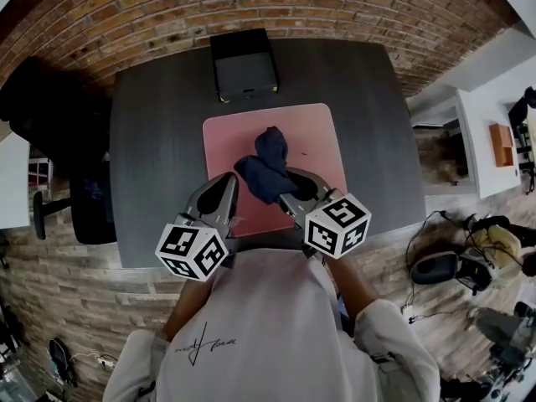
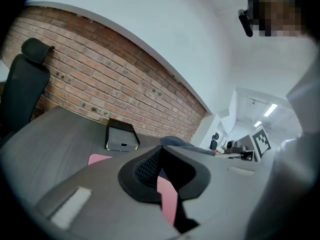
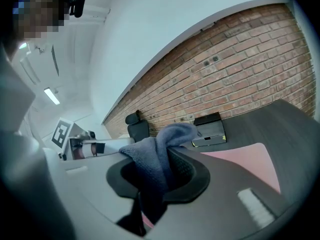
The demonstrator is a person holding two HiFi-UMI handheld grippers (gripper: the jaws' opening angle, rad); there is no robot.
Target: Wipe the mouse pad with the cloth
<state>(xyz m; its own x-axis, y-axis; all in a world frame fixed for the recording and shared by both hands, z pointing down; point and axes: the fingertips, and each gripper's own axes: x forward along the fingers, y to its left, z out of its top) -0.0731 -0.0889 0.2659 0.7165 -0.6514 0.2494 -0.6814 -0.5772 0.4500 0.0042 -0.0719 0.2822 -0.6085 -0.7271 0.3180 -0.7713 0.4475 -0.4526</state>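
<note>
A pink mouse pad (image 1: pixel 314 136) lies in the middle of a dark grey table (image 1: pixel 151 141). My right gripper (image 1: pixel 287 193) hovers over the pad's near edge, shut on a dark blue cloth (image 1: pixel 266 167). The cloth bunches up and forward out of the jaws over the pad. In the right gripper view the cloth (image 3: pixel 152 156) fills the gap between the jaws of that gripper (image 3: pixel 167 156), with the pad (image 3: pixel 252 159) lower right. My left gripper (image 1: pixel 221 198) sits beside it at the pad's near left corner, jaws together and nothing in them. Through its jaws (image 2: pixel 161 159) a strip of the pad (image 2: pixel 168 196) shows.
A black box (image 1: pixel 243 64) stands at the table's far edge just behind the pad, against a brick wall (image 1: pixel 167 7). A black office chair (image 1: pixel 50 115) stands left of the table. Bags, cables and gear (image 1: pixel 469 258) lie on the floor to the right.
</note>
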